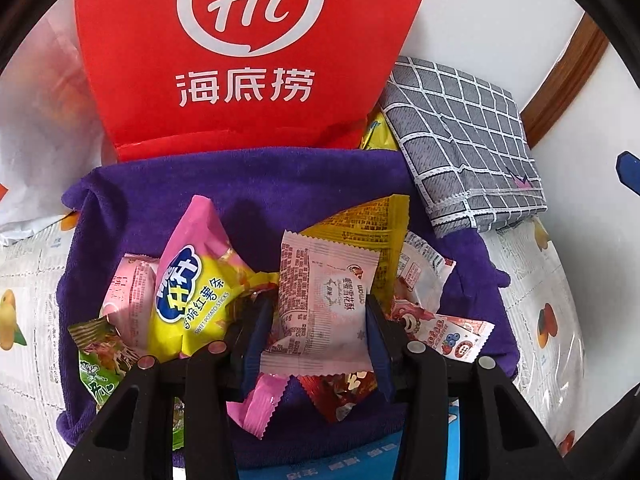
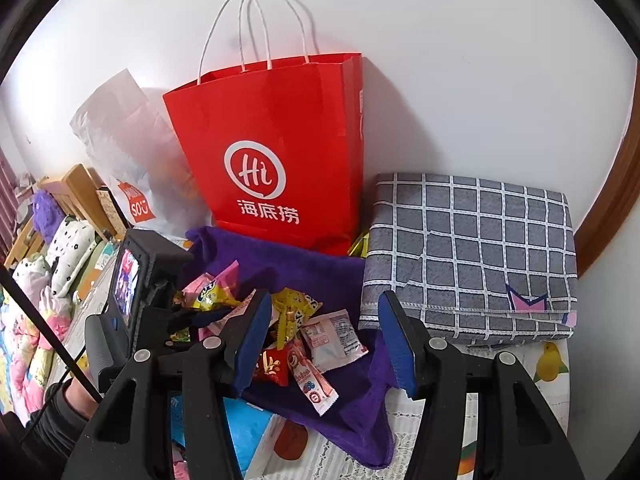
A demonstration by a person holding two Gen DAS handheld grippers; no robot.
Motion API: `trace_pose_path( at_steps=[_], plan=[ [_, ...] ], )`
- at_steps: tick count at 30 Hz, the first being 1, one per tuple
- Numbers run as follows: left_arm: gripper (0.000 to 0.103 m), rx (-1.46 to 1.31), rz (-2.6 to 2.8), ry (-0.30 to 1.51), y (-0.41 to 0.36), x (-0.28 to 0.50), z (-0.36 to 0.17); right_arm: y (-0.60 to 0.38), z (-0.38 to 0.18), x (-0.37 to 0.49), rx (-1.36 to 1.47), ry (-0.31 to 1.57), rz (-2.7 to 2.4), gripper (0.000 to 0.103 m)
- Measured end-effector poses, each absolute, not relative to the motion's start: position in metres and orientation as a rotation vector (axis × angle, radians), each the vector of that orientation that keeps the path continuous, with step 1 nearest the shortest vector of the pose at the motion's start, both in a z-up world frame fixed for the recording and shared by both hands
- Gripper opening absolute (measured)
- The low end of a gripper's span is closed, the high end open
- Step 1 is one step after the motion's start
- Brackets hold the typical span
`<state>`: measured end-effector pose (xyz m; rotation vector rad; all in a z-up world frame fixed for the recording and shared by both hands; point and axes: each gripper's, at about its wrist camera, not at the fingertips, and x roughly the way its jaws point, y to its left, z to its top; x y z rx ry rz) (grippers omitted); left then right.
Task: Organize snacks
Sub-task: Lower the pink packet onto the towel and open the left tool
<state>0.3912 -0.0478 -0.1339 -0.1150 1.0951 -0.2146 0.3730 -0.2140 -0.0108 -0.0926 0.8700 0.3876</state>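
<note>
A pile of snack packets lies on a purple towel (image 1: 256,184). My left gripper (image 1: 316,320) is shut on a pale pink wrapped pastry packet (image 1: 320,296) at the pile's middle. Beside it are a pink and yellow sweet potato sticks bag (image 1: 192,280), a yellow packet (image 1: 372,224) and a green packet (image 1: 100,360). A red paper bag (image 1: 240,52) stands upright behind the towel. In the right wrist view my right gripper (image 2: 324,336) is open and empty above the pile's right part (image 2: 316,340), and the left gripper's body (image 2: 136,292) shows at left. The red bag (image 2: 276,152) is open at its top.
A folded grey checked cloth (image 2: 472,252) lies right of the towel against the white wall. A white plastic bag (image 2: 128,148) stands left of the red bag. A fruit-print table cover (image 1: 552,288) lies underneath. Plush toys (image 2: 60,248) sit at far left.
</note>
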Motion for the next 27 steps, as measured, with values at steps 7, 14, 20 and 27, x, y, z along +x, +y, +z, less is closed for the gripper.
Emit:
trace_pose_path(
  at_steps=[7, 14, 20, 27],
  plan=[
    [0.043, -0.132, -0.233, 1.114, -0.047, 0.395, -0.14, -0.211, -0.019, 0.379, -0.041, 0.922, 0.467, 0.055],
    [0.044, -0.134, -0.26, 1.161, -0.05, 0.398, -0.143, -0.204, -0.025, 0.383, -0.033, 0.937, 0.491, 0.055],
    [0.054, -0.111, -0.265, 1.137, -0.045, 0.383, -0.131, -0.193, -0.045, 0.391, -0.078, 0.986, 0.449, 0.055],
    [0.057, -0.12, -0.245, 1.093, -0.024, 0.356, -0.11, -0.179, -0.069, 0.399, -0.125, 1.043, 0.433, 0.038]
  ],
)
